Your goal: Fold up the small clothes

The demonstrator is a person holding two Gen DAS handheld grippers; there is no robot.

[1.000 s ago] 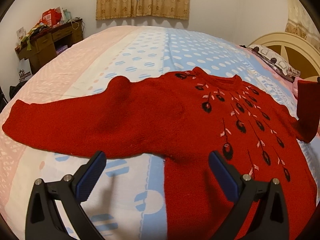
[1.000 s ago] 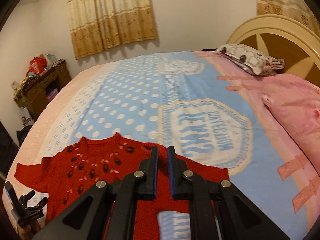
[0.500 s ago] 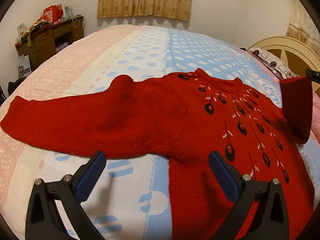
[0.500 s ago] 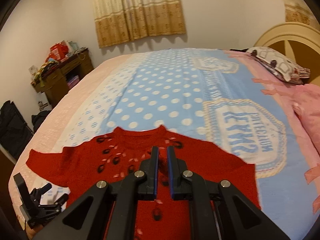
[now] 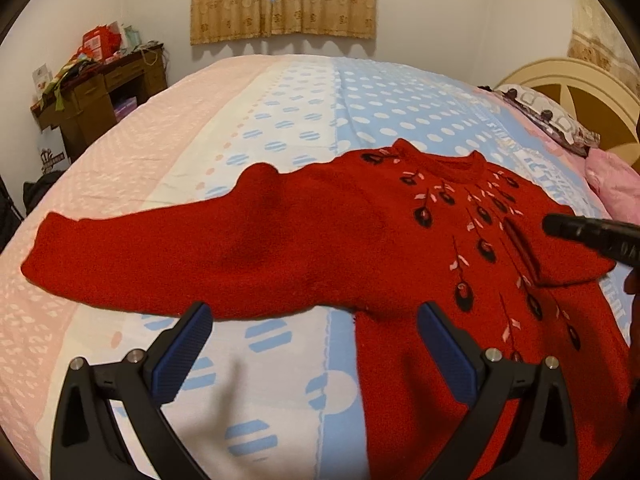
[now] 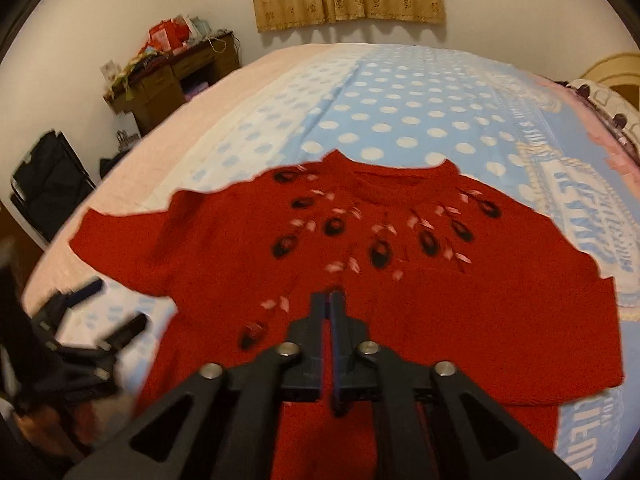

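Note:
A red knit sweater (image 5: 360,240) with black and pink motifs lies front up on the bed. Its left sleeve (image 5: 140,256) stretches out flat. Its right sleeve (image 6: 500,320) is folded in across the chest. My right gripper (image 6: 329,300) is shut on that sleeve's cuff over the middle of the sweater; it also shows in the left wrist view (image 5: 560,228). My left gripper (image 5: 312,344) is open and empty, hovering just in front of the left armpit; it also shows in the right wrist view (image 6: 116,308).
The bed (image 5: 280,120) has a pink, white and blue dotted cover. A wooden desk (image 5: 104,92) with clutter stands at the far left. A pillow (image 5: 552,120) and the headboard (image 5: 592,96) lie at the right. A black bag (image 6: 48,184) stands beside the bed.
My right gripper has carried the right sleeve leftward and down across the sweater's chest. My left gripper has barely moved.

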